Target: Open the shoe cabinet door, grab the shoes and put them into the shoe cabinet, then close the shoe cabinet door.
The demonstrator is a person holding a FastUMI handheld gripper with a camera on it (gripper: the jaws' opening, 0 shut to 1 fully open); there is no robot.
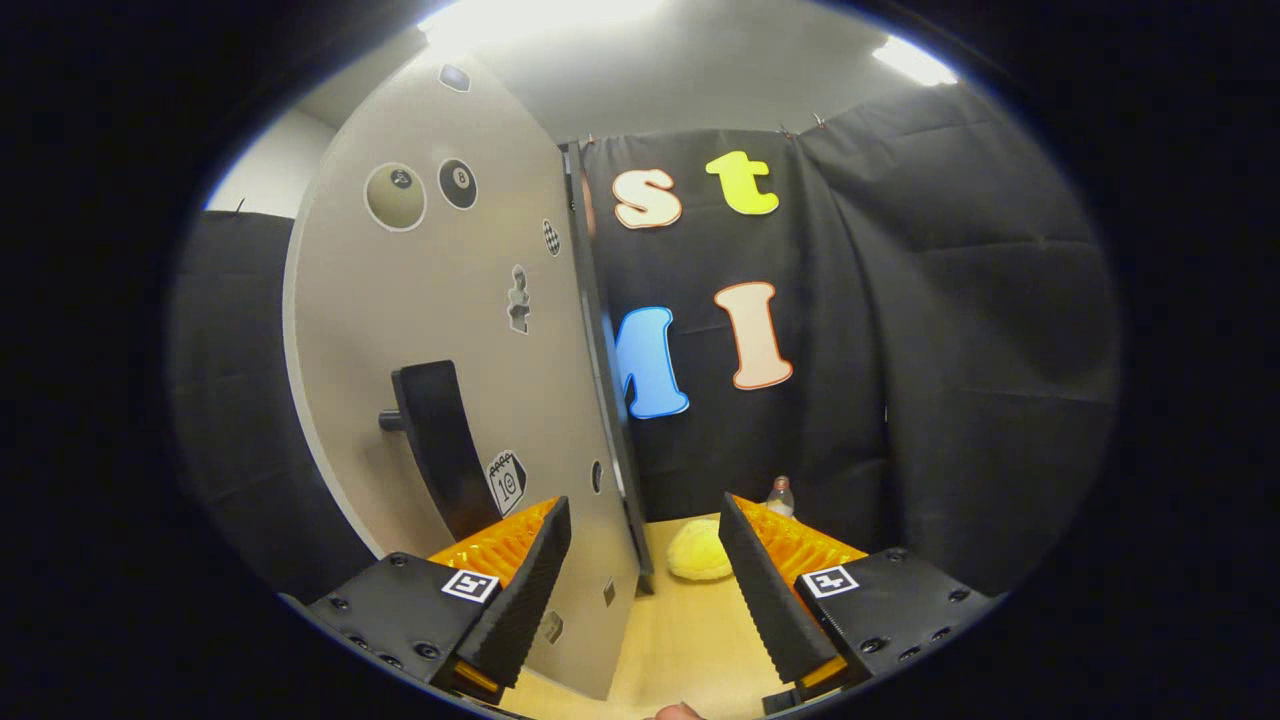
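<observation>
The shoe cabinet door [440, 330] is a pale grey panel with stickers, standing close ahead and to the left, its free edge running down between my fingers. A black handle [440, 440] sticks out from the door just above my left finger [520, 590]. My gripper [645, 585] is open, and the door's lower edge sits in the gap without either finger pressing on it. A yellow fluffy shoe [698, 550] lies on the wooden tabletop [690, 640] just beyond the fingers, to the right of the door's edge.
A small bottle [780, 497] stands behind the yellow shoe against the black cloth wall. A fingertip of a person [675, 712] shows at the near edge of the table. Bare tabletop lies between the fingers.
</observation>
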